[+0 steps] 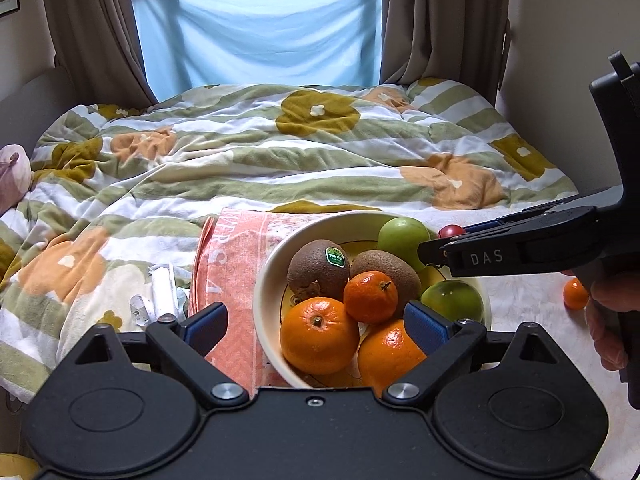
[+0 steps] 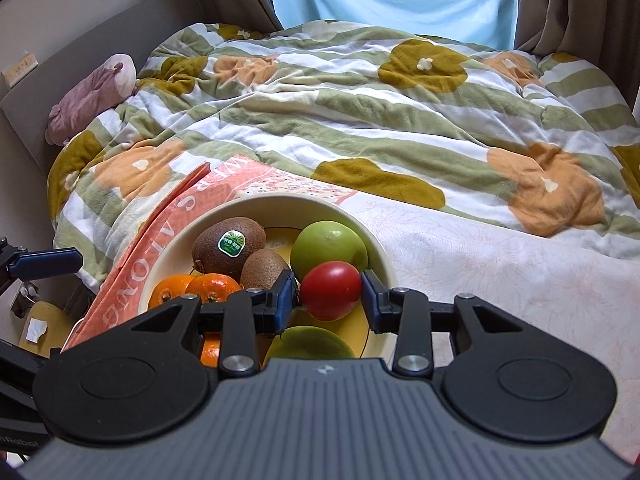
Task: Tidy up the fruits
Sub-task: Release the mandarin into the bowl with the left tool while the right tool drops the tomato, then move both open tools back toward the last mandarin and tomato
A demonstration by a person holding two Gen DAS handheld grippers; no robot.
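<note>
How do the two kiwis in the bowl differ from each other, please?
The kiwi with the green sticker looks larger and lies toward the far left of the bowl. The plain kiwi has no sticker, looks smaller and sits nearer the middle, beside the small mandarin. Both are brown, fuzzy and touching each other.

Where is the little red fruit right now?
The red fruit sits between the right gripper's blue fingers, over the cream bowl, right in front of a green apple in the right wrist view.
</note>
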